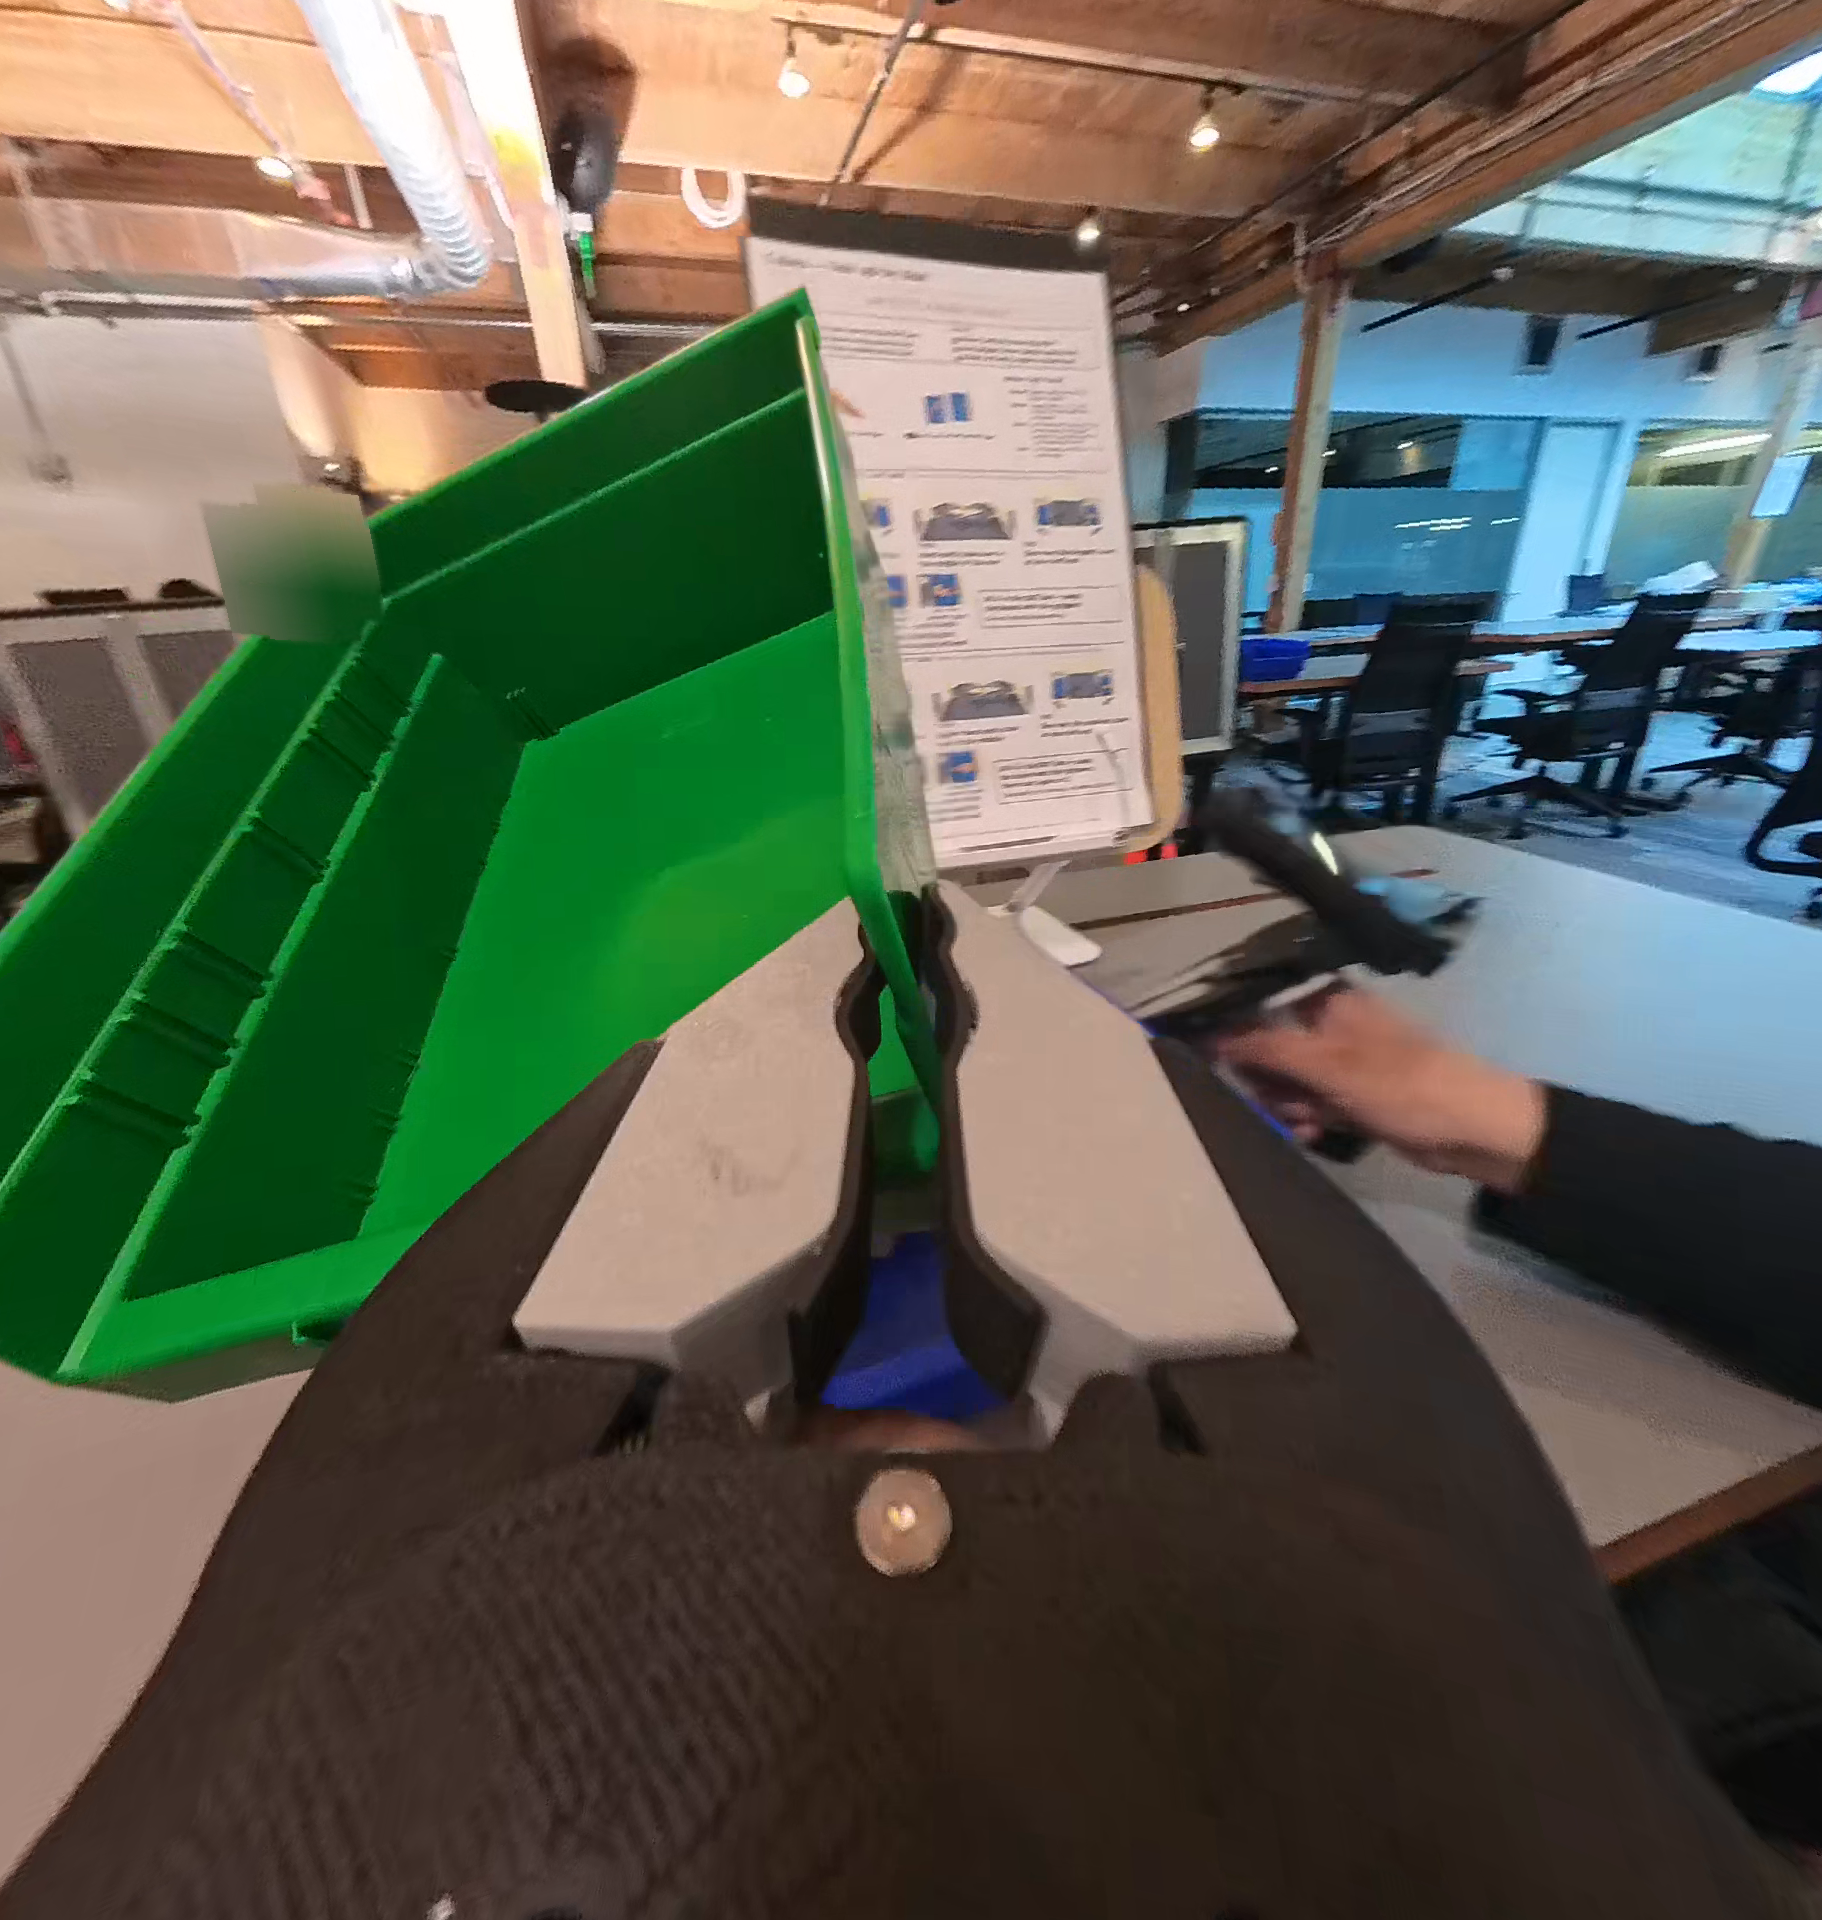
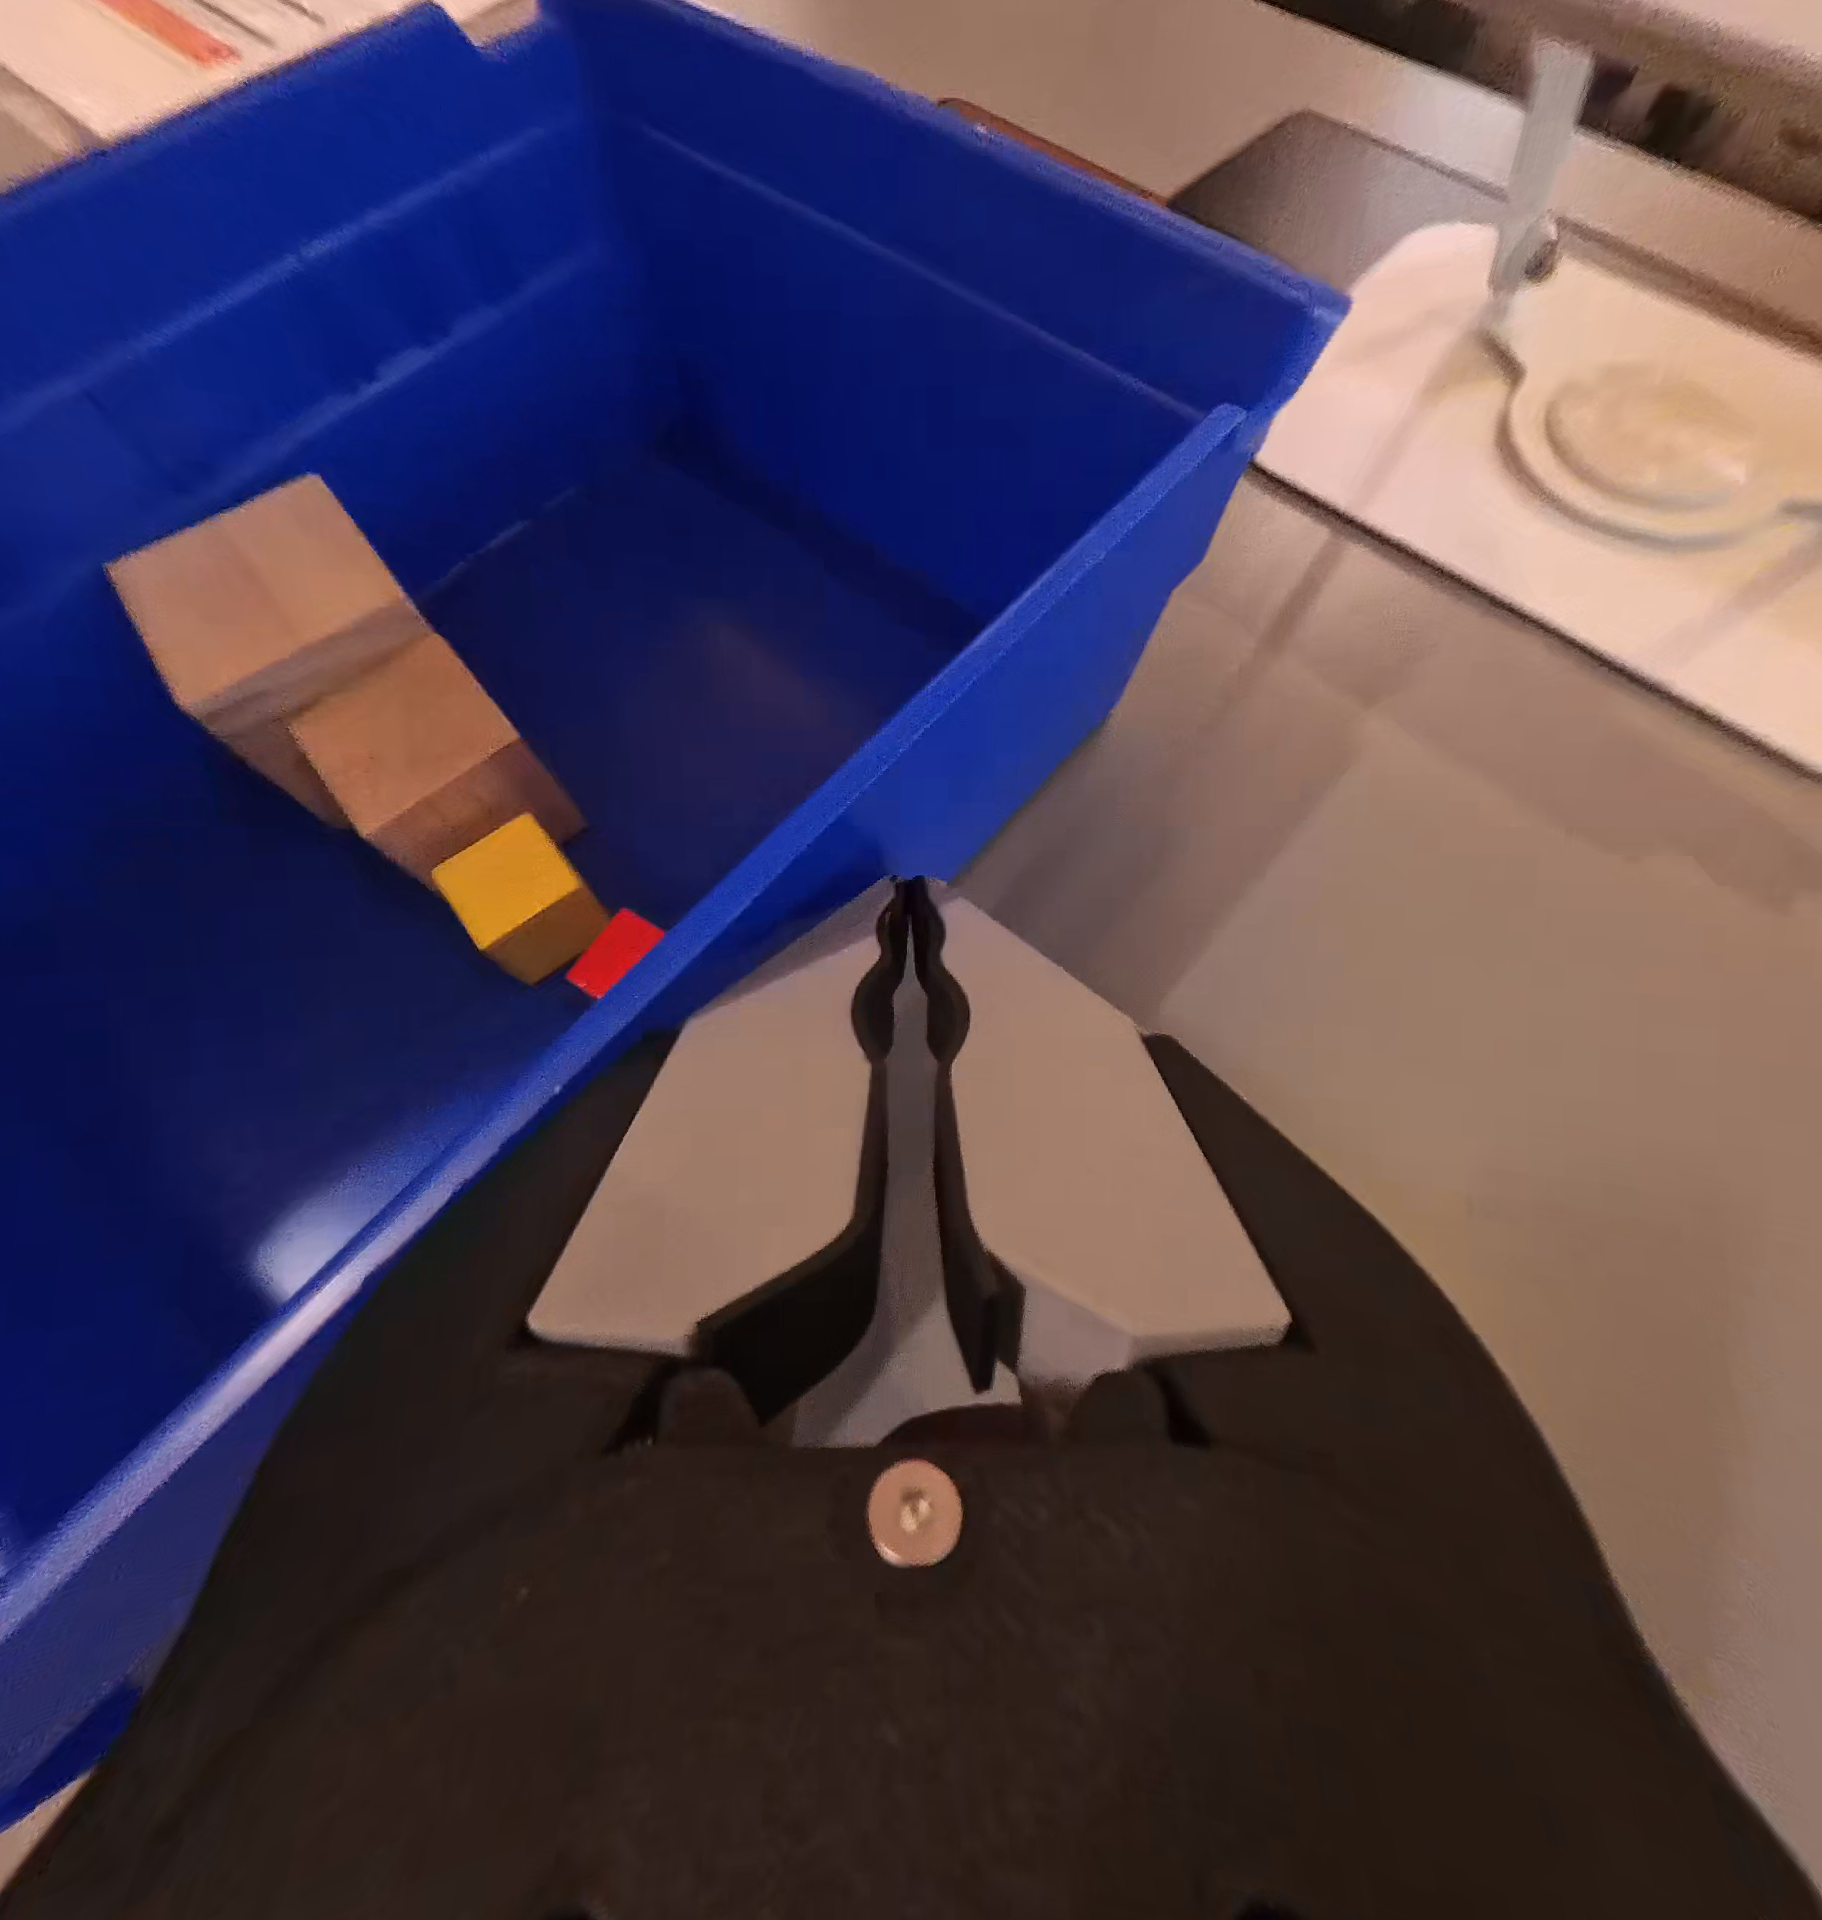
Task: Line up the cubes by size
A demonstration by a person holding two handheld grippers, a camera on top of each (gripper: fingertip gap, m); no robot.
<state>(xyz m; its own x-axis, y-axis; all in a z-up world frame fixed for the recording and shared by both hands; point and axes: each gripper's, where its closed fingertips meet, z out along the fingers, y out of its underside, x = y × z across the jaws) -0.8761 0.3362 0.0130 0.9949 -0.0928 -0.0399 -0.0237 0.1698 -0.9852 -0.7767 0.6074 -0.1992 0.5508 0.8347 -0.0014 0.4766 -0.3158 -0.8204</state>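
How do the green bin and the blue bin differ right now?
The green bin is empty and tipped up, pinched by the left claw. The blue bin holds four cubes in a row, and the shut right claw holds nothing. Both are open-topped plastic.

Left view tilted upward, right downward, perhaps nearer

Four cubes (image 2: 398, 727) touching in a size-ordered row inside blue bin (image 2: 990, 343).

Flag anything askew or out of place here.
The green bin is tipped up off the table, clamped by its wall in the left gripper, and looks empty. The cubes lie in the blue bin.
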